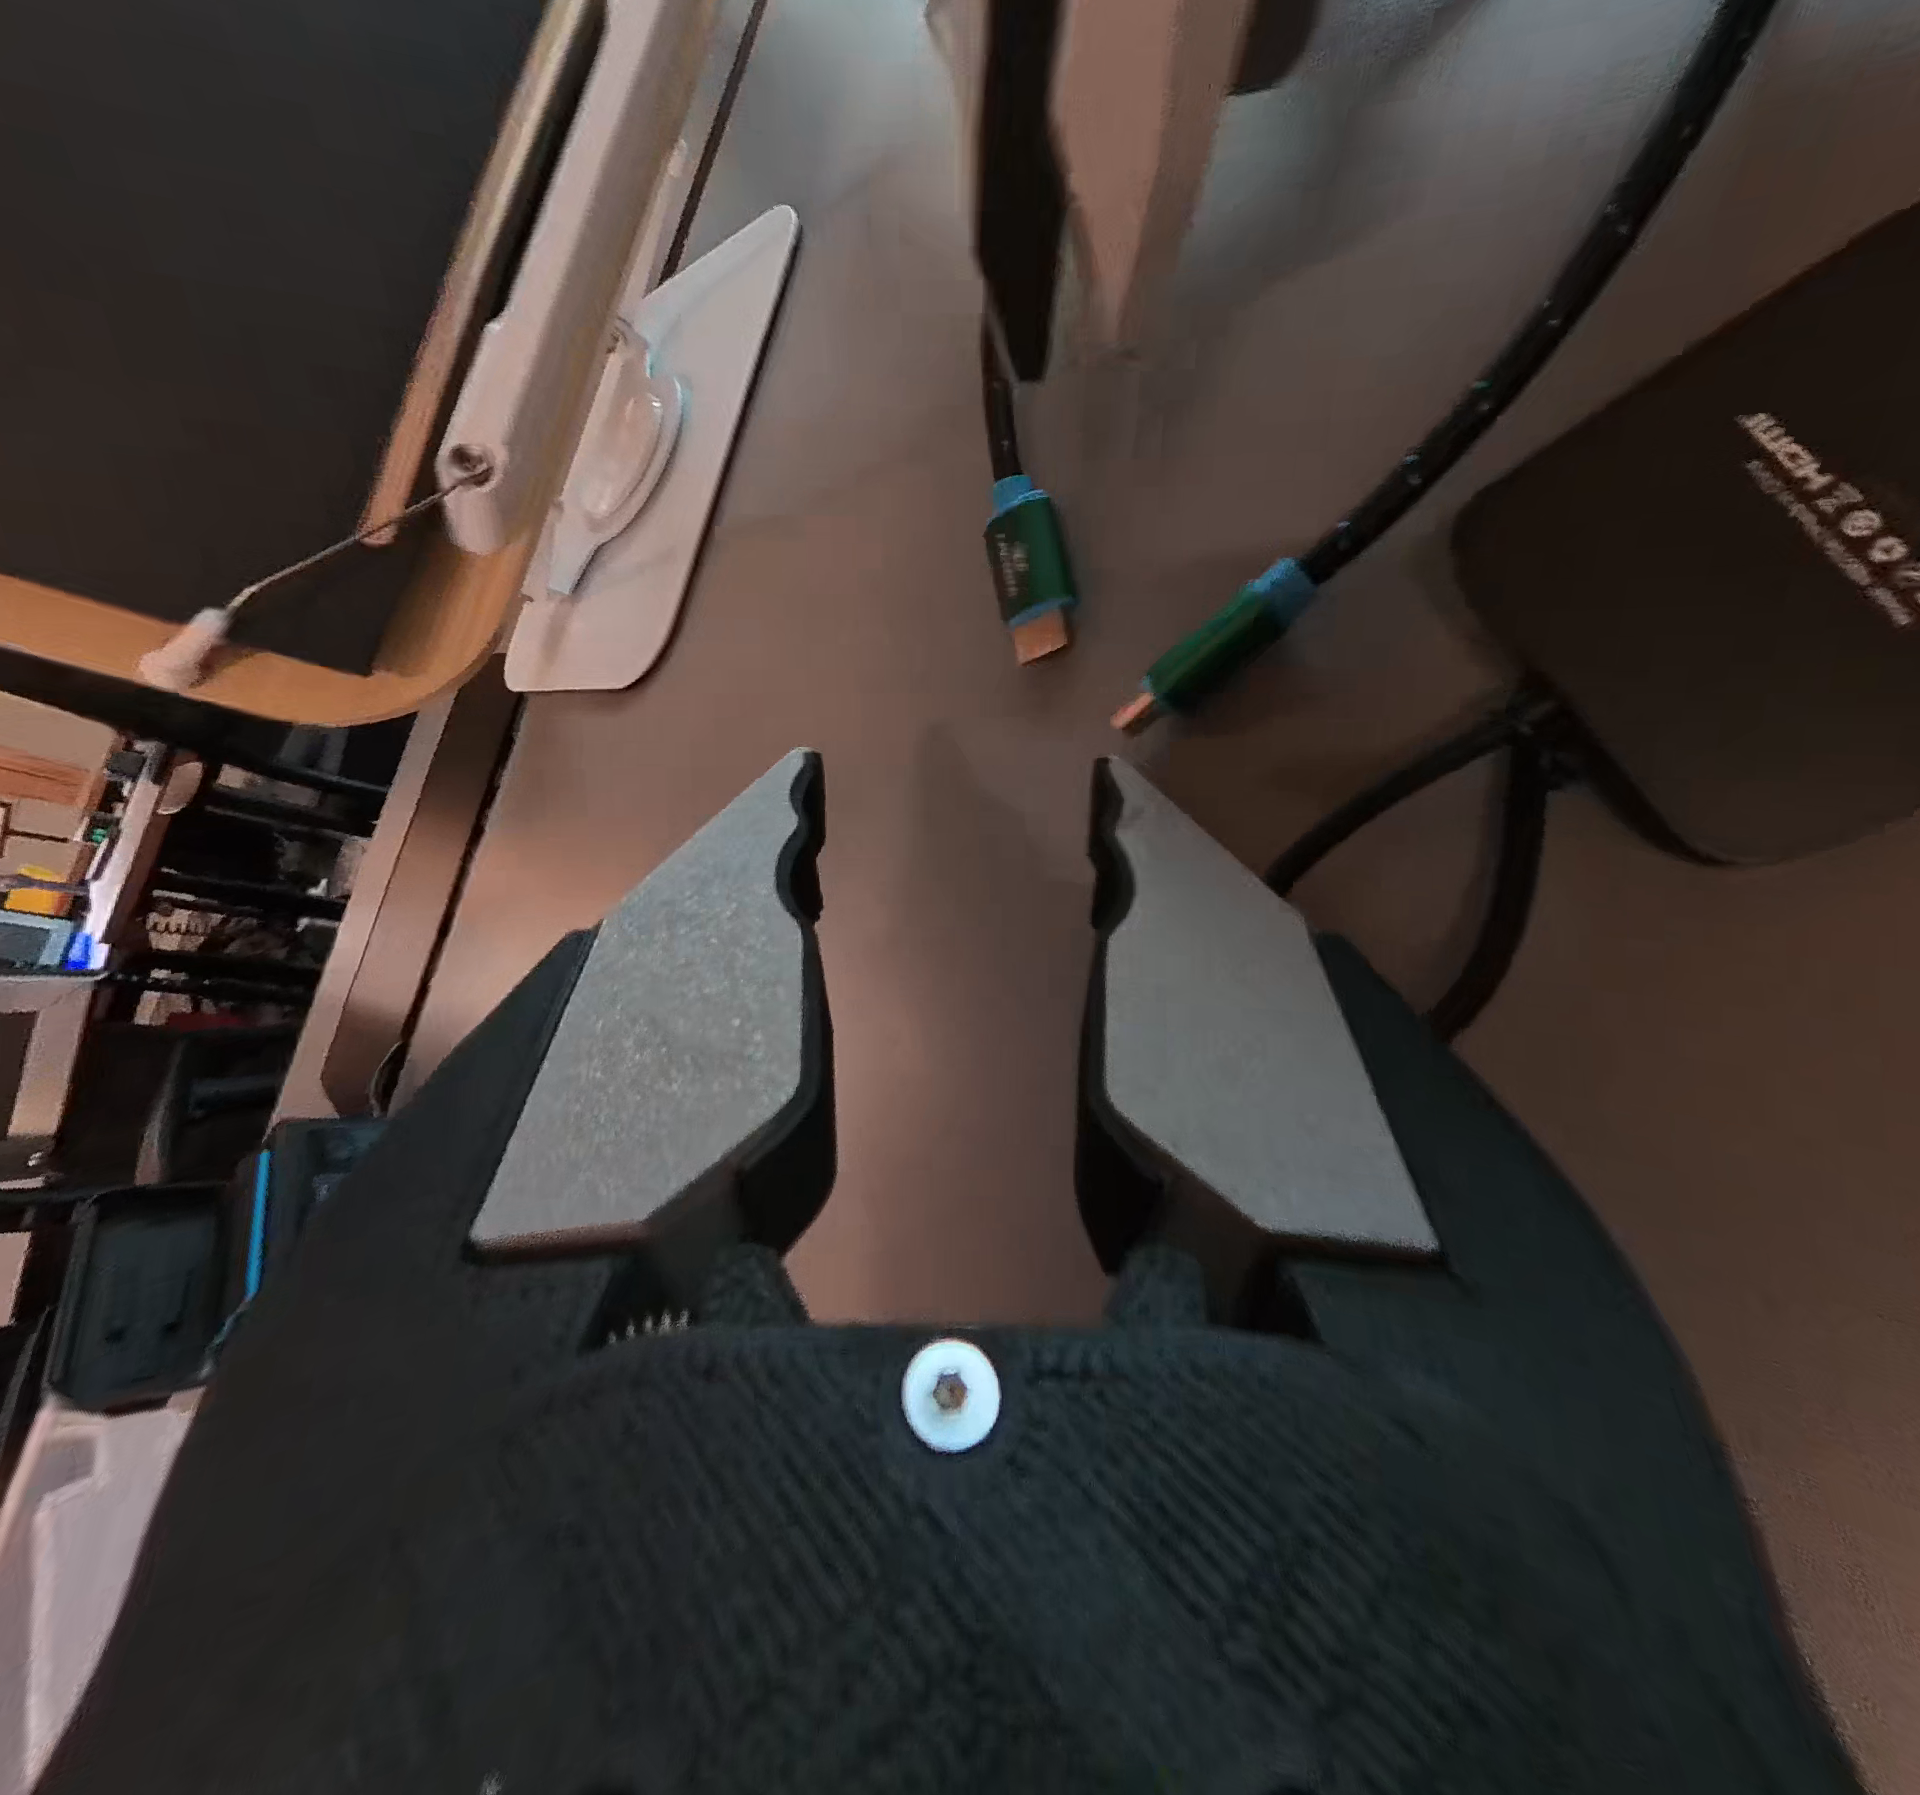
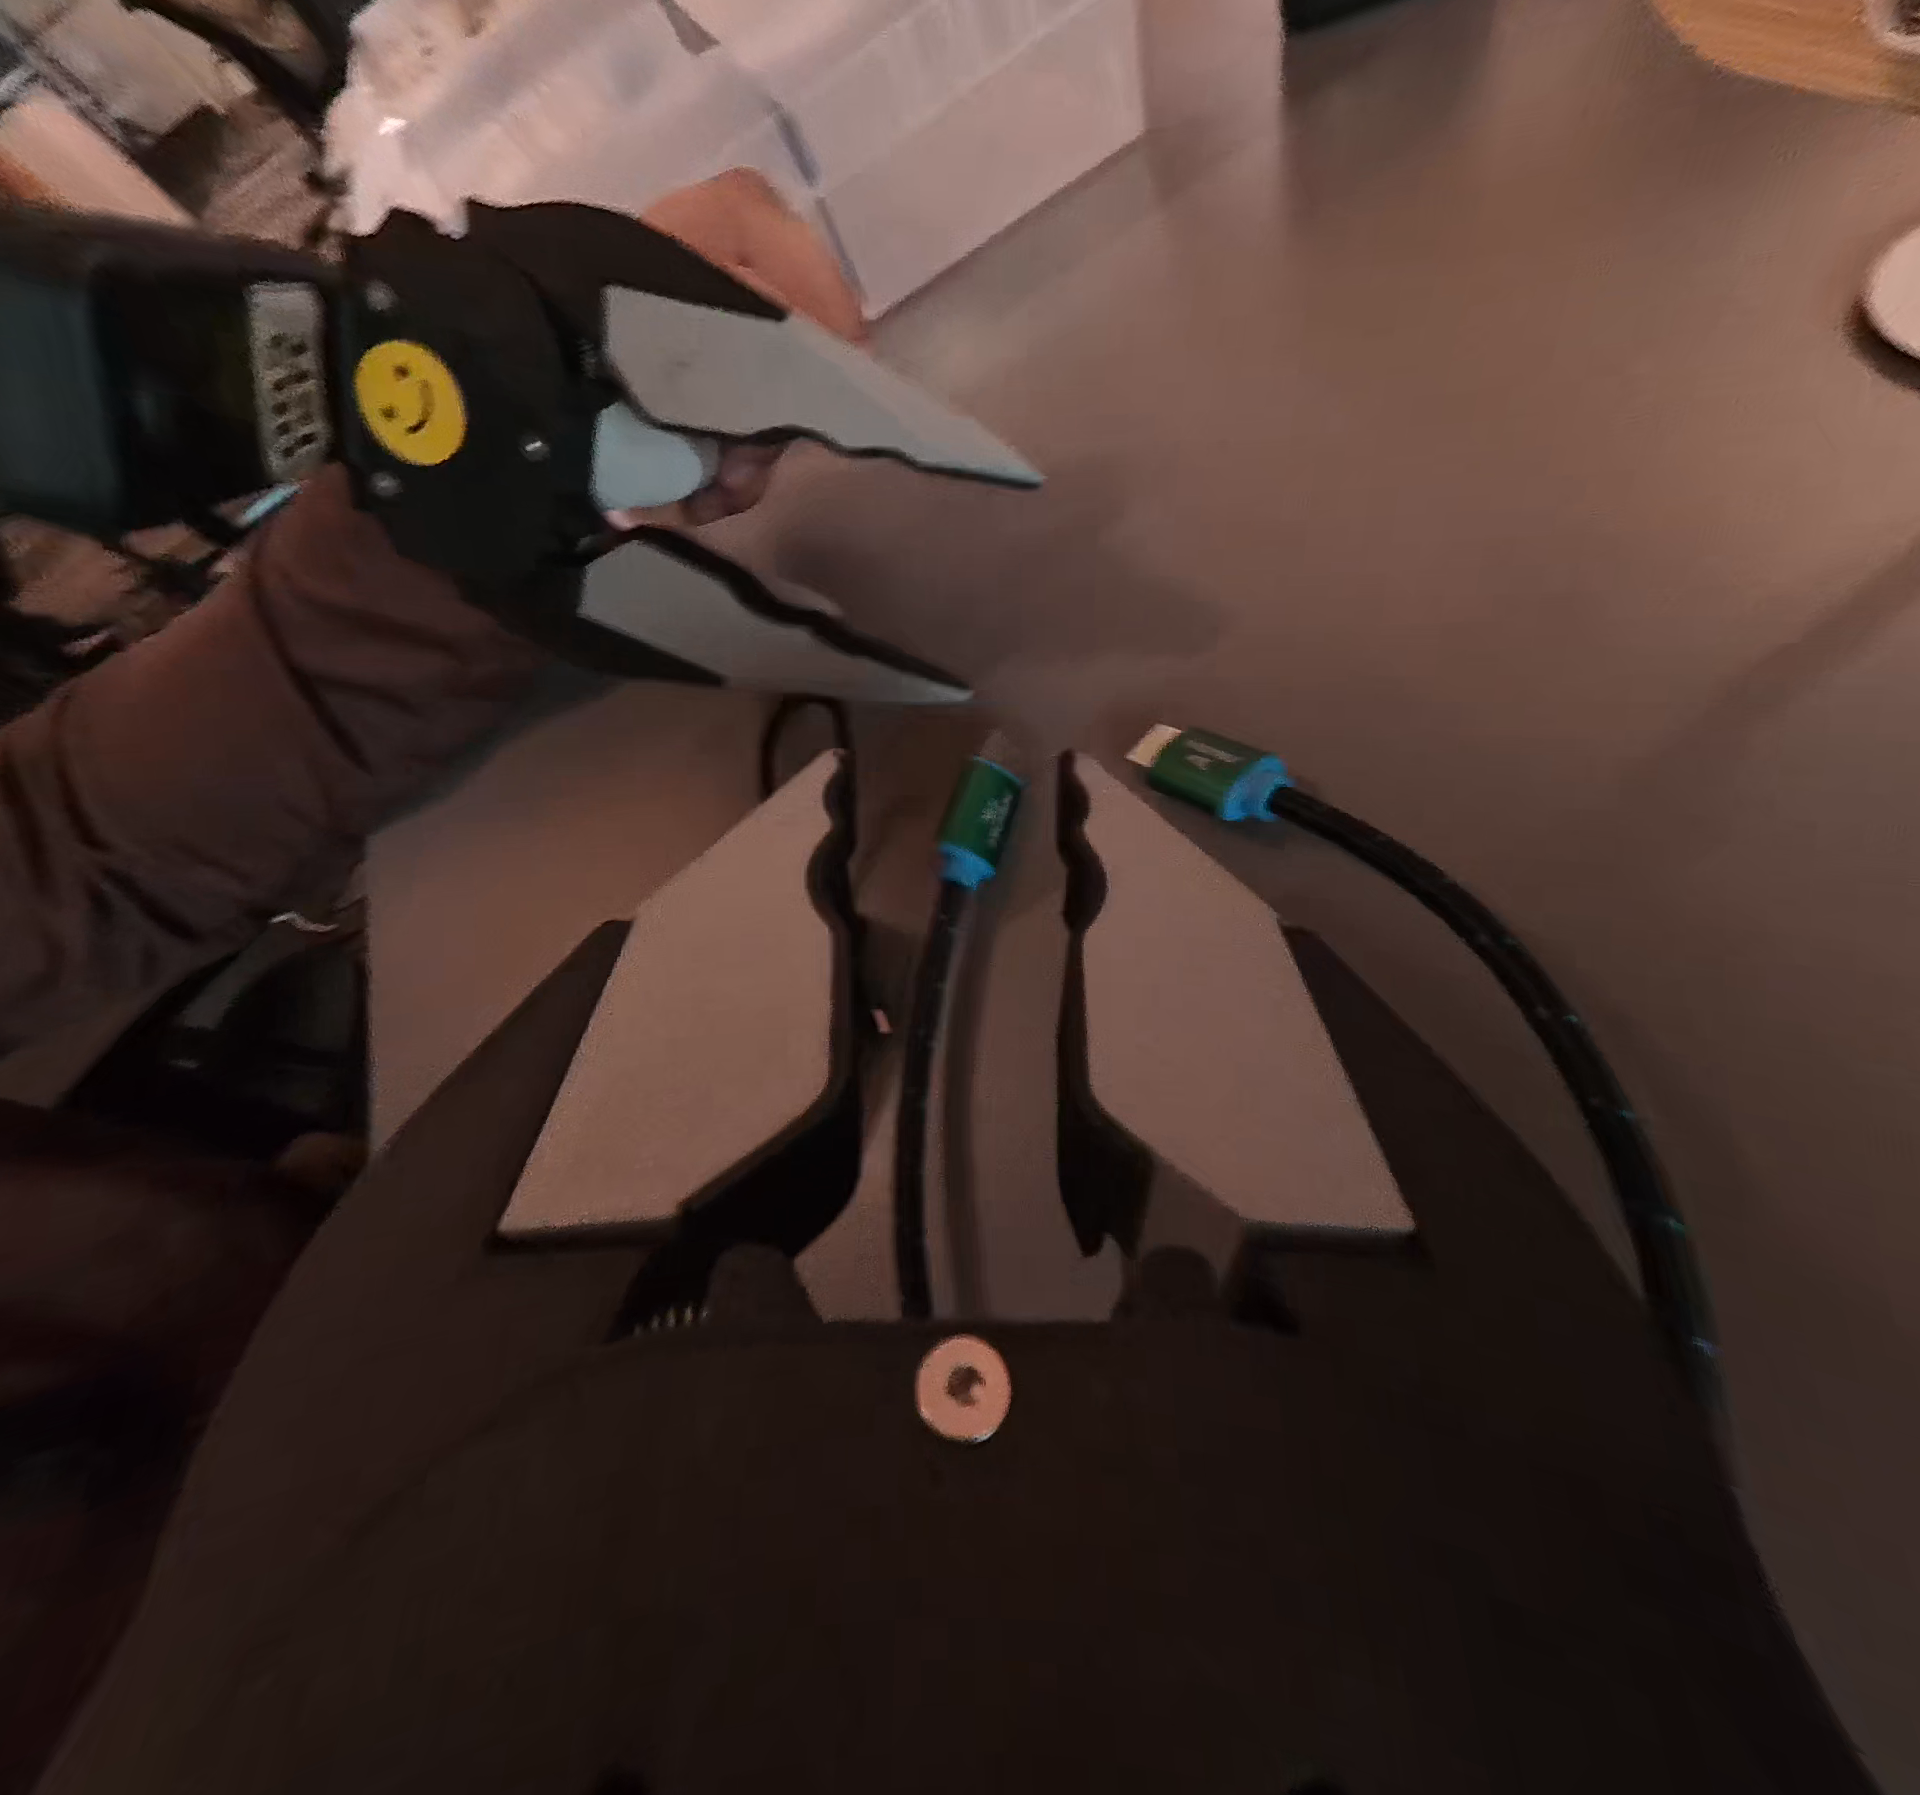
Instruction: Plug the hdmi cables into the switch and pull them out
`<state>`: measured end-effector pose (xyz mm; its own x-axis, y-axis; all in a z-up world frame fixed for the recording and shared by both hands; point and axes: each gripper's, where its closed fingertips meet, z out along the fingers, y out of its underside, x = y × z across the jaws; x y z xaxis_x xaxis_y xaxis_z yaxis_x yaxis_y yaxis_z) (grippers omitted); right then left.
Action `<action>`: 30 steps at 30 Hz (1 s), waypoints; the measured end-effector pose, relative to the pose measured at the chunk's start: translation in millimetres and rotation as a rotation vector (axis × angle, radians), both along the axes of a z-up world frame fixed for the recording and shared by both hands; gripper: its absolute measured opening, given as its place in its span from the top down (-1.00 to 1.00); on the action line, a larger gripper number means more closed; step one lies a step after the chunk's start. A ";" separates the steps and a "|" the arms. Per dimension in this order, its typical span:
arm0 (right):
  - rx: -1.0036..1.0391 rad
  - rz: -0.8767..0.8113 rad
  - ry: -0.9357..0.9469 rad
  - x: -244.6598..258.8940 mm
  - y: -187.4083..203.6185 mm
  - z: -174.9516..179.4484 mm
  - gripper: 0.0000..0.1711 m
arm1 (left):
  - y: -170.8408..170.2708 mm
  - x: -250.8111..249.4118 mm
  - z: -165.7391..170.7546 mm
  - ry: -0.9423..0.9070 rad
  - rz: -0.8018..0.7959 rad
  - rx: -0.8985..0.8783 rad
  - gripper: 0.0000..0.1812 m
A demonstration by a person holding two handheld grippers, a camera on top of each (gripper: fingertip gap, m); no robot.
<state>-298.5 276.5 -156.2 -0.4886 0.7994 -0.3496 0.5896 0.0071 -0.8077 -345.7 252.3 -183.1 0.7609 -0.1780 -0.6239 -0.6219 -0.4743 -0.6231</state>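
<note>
Between my right gripper's (image 2: 954,779) spread fingers lies one plug (image 2: 982,803). It sits just ahead of the tips, with its long axis running along the fingers and its cable (image 2: 920,1070) trailing back toward me. Nothing is gripped. The second plug (image 2: 1210,774) lies just right of it on the table (image 2: 1455,498), pointing left. My left gripper (image 2: 997,592) hovers above, open and empty. Right is nearer; I'd go forward and close.
</note>
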 end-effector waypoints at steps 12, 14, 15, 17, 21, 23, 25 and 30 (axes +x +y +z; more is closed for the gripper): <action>0.116 -0.061 -0.047 70.1 -48.4 -17.5 0.20 | 0.5 -33.3 18.5 -0.089 0.182 0.099 0.26; 0.176 -0.103 -0.057 73.7 -49.3 -26.4 0.16 | 0.2 -34.1 21.3 -0.086 0.186 0.113 0.23; 0.211 -0.114 -0.066 74.3 -50.9 -32.3 0.15 | 0.3 -33.8 21.6 -0.078 0.184 0.116 0.22; 0.304 -0.109 -0.095 74.5 -54.5 -47.8 0.15 | 1.3 -32.0 19.3 -0.075 0.179 0.109 0.21; 0.483 -0.086 -0.079 66.3 -54.2 -62.5 0.24 | 2.2 -34.3 11.8 -0.075 0.194 0.083 0.20; 0.482 -0.073 -0.094 62.6 -53.0 -59.3 0.24 | 1.3 -37.5 12.2 -0.080 0.207 0.085 0.19; 0.442 -0.091 -0.071 54.6 -46.5 -46.8 0.24 | 0.4 -37.6 16.9 -0.077 0.204 0.102 0.19; 0.163 -0.095 -0.079 38.0 -23.1 -7.8 0.24 | -3.5 -40.9 26.5 -0.034 0.213 0.125 0.23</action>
<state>-260.4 253.4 -163.9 -0.3844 0.8898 -0.2459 0.6552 0.0754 -0.7517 -386.6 248.8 -156.5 0.7940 0.0655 -0.6043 -0.4938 -0.5102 -0.7041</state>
